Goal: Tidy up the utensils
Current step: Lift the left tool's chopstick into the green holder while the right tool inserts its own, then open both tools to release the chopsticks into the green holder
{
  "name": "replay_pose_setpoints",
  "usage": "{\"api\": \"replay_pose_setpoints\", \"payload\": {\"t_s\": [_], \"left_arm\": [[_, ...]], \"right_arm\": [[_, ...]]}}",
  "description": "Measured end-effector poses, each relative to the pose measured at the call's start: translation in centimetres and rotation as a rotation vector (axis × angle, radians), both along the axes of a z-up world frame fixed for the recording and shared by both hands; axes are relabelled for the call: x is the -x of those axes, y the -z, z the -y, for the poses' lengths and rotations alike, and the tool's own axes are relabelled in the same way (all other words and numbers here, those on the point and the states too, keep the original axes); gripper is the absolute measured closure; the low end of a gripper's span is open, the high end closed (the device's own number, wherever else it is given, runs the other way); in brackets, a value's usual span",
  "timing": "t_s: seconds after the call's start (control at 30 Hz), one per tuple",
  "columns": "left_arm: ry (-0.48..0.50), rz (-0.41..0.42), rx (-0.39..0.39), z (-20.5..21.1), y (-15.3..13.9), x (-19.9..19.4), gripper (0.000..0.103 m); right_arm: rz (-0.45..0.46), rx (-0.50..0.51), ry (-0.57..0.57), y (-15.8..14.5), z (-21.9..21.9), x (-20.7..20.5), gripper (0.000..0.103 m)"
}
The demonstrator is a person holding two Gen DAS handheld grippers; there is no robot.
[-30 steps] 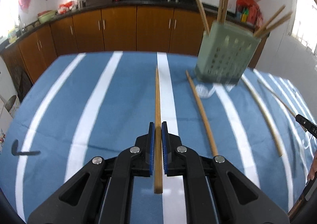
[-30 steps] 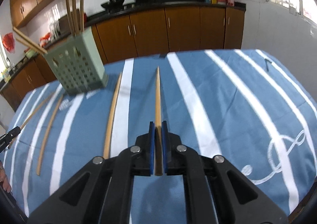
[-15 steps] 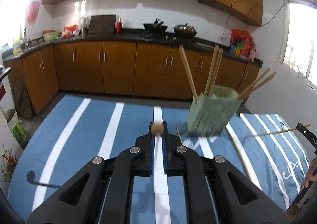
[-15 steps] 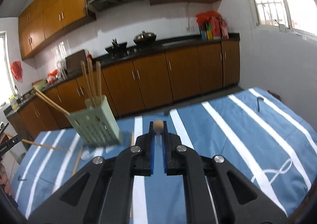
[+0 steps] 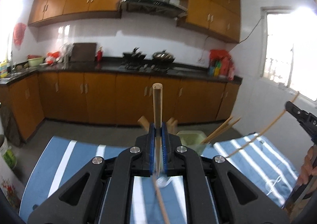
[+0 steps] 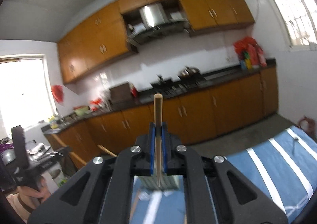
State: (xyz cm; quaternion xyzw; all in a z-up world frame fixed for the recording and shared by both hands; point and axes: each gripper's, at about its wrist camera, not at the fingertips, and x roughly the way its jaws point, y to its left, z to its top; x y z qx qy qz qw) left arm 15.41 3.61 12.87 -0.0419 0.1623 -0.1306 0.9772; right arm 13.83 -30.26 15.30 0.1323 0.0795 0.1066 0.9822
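My left gripper (image 5: 158, 130) is shut on a wooden chopstick (image 5: 157, 105) that stands upright, thick end up, above the table. The pale green slotted holder (image 5: 191, 141) sits just behind and right of it, with several chopsticks (image 5: 221, 129) leaning out. My right gripper (image 6: 158, 130) is shut on another wooden chopstick (image 6: 158, 112), also upright, and the holder (image 6: 158, 183) shows below its jaws. The right gripper (image 5: 301, 118) appears at the right edge of the left wrist view, its chopstick (image 5: 259, 136) slanting down. One chopstick (image 5: 161, 202) lies on the cloth.
The table has a blue cloth with white stripes (image 5: 65, 166). Orange kitchen cabinets (image 5: 99, 97) and a dark counter with pans (image 5: 150, 59) run along the far wall. A window (image 5: 287, 59) is at right. Cluttered items (image 6: 29, 156) stand left of the table.
Both grippers have lifted their chopsticks off the cloth and tilted them upright. Both views have swung up from the table to the kitchen wall, and the holder now sits close below.
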Motion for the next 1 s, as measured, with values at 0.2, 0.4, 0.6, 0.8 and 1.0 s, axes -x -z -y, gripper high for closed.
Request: {"api": "replay_pose_setpoints", "payload": {"t_s": [0.2,0.4,0.6,0.8,1.0], "left_arm": [[0.012,0.112,0.049,2.9,-3.3,-1.3,0.096],[-0.022,0.153,0.068,4.5,-2.9,-4.4,0.096],[-0.015,0.081,0.042,5.5,0.7,-7.5,0.096],[-0.003,-0.002,0.032,5.7,2.6,-8.7,0.096],[-0.008,-0.002,0.039,5.2,2.0,-8.0,0.095]], "right_arm": [[0.106,0.054,0.031,-2.2,-3.1,-1.9,0.096],[0.064,0.052,0.094,-0.6,-3.7,-7.4,0.096],[-0.061,0.077,0.069,2.0,-4.7,-12.0,0.096],[-0.119,0.092,0.039,3.8,-5.7,-13.3,0.087],[-0.088,0.096,0.049,3.2,-5.9,-12.3,0.071]]}}
